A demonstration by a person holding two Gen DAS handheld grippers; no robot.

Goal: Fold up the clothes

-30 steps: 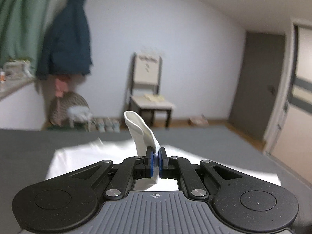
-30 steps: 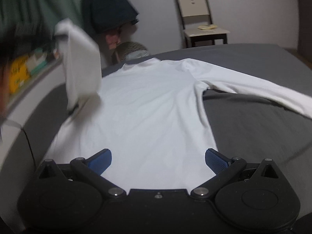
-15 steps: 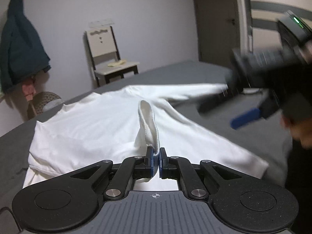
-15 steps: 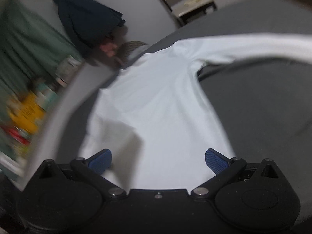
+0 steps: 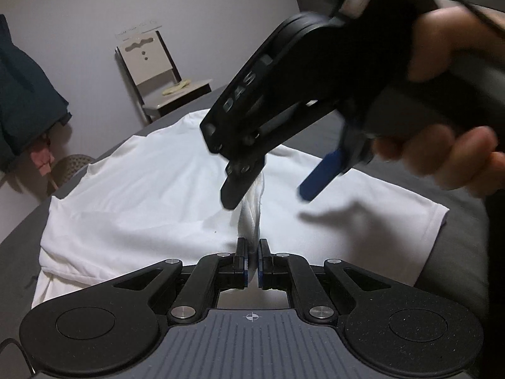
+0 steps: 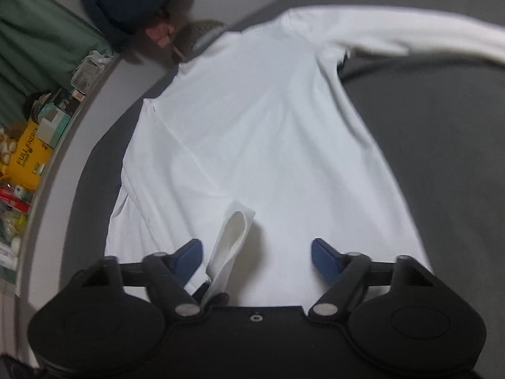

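Left wrist view: one white shirt [image 5: 164, 189] lying on bed [image 5: 454, 252]; left hand-held gripper [image 5: 251, 265] clamping its cuff [image 5: 251, 221], right hand-held gripper [image 5: 268, 195] hovering above, spread apart.

1. The left wrist camera sits low and close over the white long-sleeved shirt [image 5: 151, 195], facing the far wall and wooden chair [image 5: 157, 72].
2. The right wrist camera looks steeply down from higher up.
3. Both views share the shirt on the grey bed [image 6: 442, 145].

Right gripper [image 5: 271, 189] has swung in over the pinched cuff [image 5: 251, 221]
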